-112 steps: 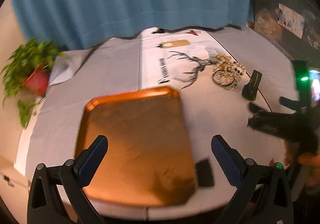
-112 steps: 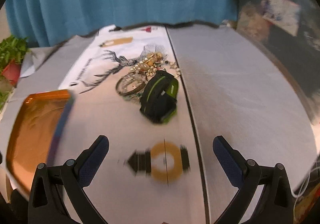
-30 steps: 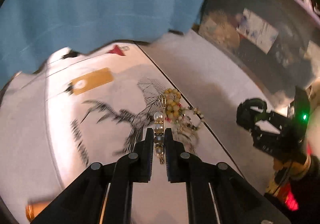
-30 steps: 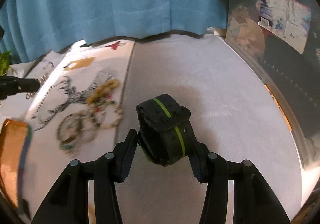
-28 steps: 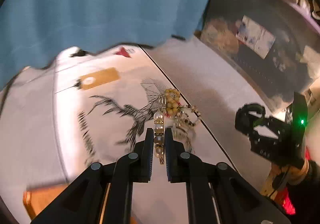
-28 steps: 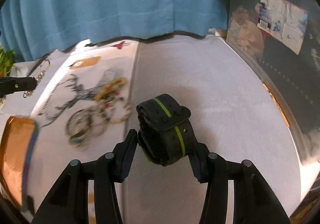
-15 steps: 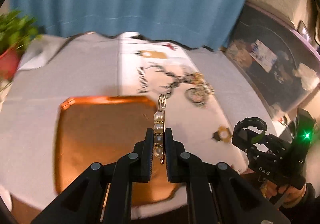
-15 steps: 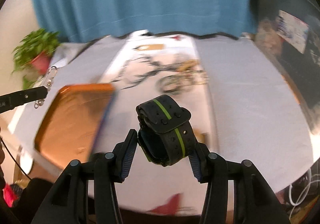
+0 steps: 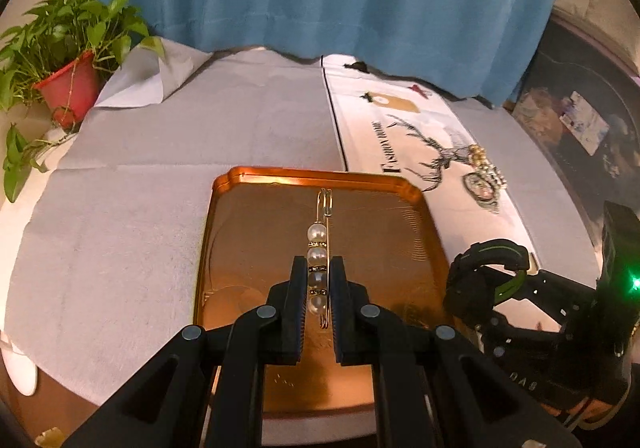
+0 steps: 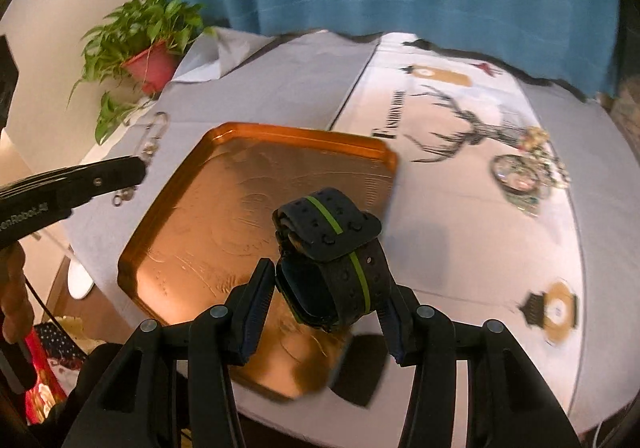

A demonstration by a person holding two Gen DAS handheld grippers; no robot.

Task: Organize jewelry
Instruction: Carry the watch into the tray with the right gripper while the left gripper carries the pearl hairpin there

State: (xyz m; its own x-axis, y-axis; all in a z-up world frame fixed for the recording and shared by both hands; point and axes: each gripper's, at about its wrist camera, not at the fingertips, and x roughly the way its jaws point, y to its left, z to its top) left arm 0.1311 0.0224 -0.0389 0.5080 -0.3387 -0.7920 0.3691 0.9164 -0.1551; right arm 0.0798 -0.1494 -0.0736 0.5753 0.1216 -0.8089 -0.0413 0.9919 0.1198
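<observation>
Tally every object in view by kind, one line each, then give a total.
Pearl brooch pin: 1
Black watch with green stripe: 1
Copper tray: 1
Potted plant: 1
Pile of remaining jewelry, pieces too tangled to separate: 1
Total: 5

A table (image 9: pixel 120 240) covered in pale grey cloth carries a copper-coloured tray (image 9: pixel 256 216) near its front edge, set on the grey cloth beside a white runner (image 9: pixel 404 136) printed with a black stag and lettering. A small heap of beaded jewelry (image 9: pixel 482 178) lies on the runner, well apart from the tray. A potted green plant (image 9: pixel 66 60) stands at the far left corner.
</observation>
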